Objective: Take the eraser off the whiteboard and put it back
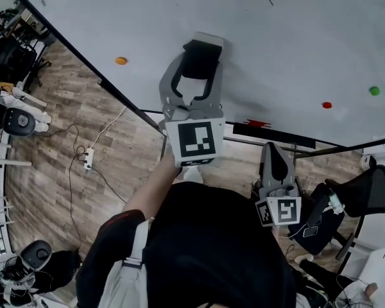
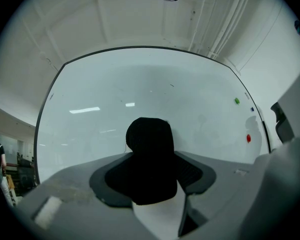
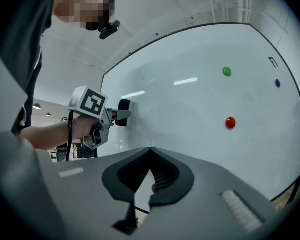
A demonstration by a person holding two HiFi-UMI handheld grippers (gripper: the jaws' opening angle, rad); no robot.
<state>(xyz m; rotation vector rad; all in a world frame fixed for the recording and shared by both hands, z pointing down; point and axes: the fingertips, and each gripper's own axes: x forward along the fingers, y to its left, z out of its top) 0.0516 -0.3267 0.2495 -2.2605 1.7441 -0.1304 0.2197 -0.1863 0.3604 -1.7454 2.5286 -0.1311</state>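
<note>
No word, number or brand can be read. A black-and-white square marker (image 1: 196,140) is carried on the cube of the left gripper (image 1: 202,47). Two more such squares (image 1: 283,212) are seen on the cube of the right gripper (image 1: 273,149). Their patterns are made of coded blocks, not letters. A red scrawl (image 1: 256,123) is drawn at the near edge of the whiteboard (image 1: 295,31), but it is too small to be made out. A small red mark (image 3: 273,61) is seen toward the board's right edge, and it cannot be read either.
</note>
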